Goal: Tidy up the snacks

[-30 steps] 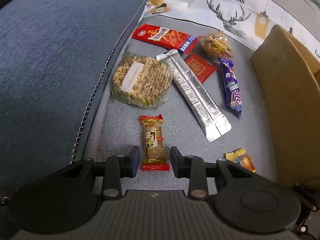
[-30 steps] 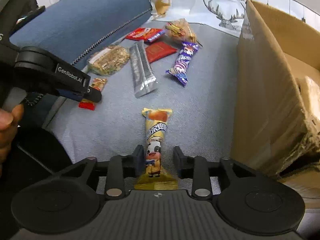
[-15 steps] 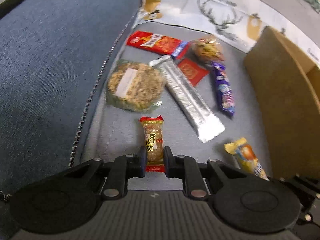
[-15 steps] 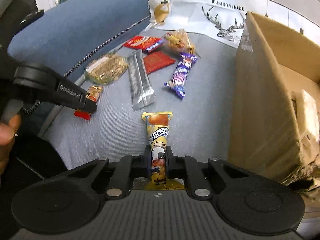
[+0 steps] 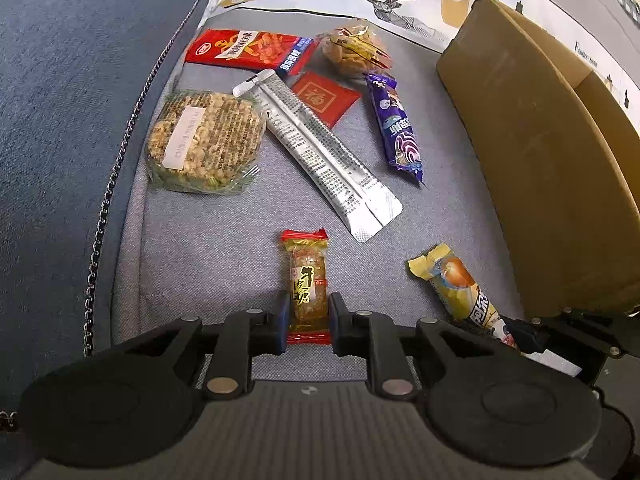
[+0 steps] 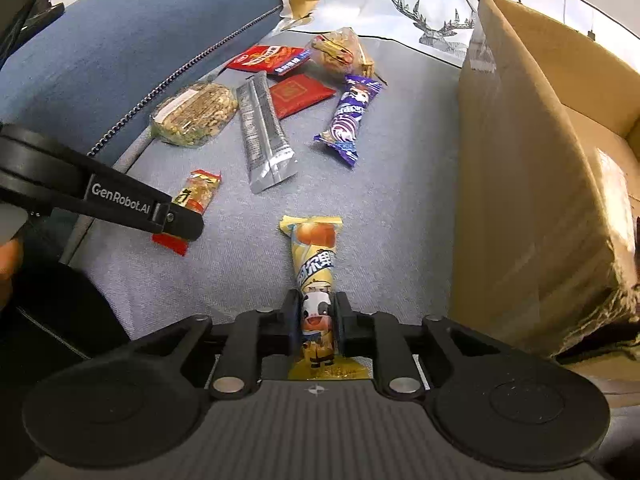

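My left gripper (image 5: 308,316) is shut on a small red-ended nougat candy (image 5: 307,280), lifted a little off the grey sofa seat (image 5: 208,248). It also shows in the right wrist view (image 6: 200,194), with the left gripper (image 6: 180,220) over it. My right gripper (image 6: 318,312) is shut on a yellow cow-print snack stick (image 6: 316,264), which also shows in the left wrist view (image 5: 460,288). The open cardboard box (image 6: 532,184) stands on the right, also in the left wrist view (image 5: 540,168).
On the seat lie a round cereal cake (image 5: 204,144), a silver sachet (image 5: 320,152), a purple bar (image 5: 396,132), a red packet (image 5: 324,98), a red snack bag (image 5: 248,50) and a bag of peanuts (image 5: 352,54). A blue armrest (image 5: 68,100) rises at left.
Both grippers closed from open onto their snacks: left on the nougat candy, right on the yellow stick. Both then rose a little with the snacks in them.
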Demonstrator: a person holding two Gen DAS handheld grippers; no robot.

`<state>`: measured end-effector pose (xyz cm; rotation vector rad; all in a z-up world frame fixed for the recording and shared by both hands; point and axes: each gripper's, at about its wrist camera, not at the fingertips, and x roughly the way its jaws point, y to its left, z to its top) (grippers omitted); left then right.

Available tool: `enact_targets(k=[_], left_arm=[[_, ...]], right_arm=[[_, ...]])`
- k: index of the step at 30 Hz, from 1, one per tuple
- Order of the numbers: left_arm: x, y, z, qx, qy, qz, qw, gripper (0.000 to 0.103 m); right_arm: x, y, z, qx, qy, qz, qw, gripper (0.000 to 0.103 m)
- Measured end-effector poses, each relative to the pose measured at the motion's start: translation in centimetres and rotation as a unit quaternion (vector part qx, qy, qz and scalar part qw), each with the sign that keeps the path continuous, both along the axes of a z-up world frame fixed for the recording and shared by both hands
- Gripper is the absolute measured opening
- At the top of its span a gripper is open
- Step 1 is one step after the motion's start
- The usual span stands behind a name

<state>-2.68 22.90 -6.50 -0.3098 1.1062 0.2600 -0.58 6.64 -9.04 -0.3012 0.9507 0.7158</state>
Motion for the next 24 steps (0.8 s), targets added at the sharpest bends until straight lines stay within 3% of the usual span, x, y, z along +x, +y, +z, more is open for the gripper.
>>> enact_targets(k=[6,10,13,17,24], left_arm=[[0.4,-0.4,-0.1,0.016,0.008,-0.012,0.9998,0.021],[0.4,-0.9,0.0,0.035,0.010,-0.017,0.9992,0.019],[0.0,-0.6,0.2,0.028,-0.002,-0.009,0.9996,0.018],[-0.7,-0.1,0.6,0.015,-0.028,-0.003,0.9995,0.018],[-1.4,-0.5,1.4,0.025,-0.057,-0.007,0.9980,0.018]], right_arm=[[0.0,0.0,-0.1,-0.001,-0.004,-0.002,1.000,0.019],[-0.1,0.0,-0.1,-0.001,-0.009,0.014,1.000,0.013],[-0.3,-0.2,0.3,-0.002,-0.016,0.016,1.000,0.012],[-1.2,-0.7,1.8,0.018,-0.033,0.036,0.999,0.012],[-2.5,-2.9,5.5,0.071,-0.069,0.054,0.994,0.012]])
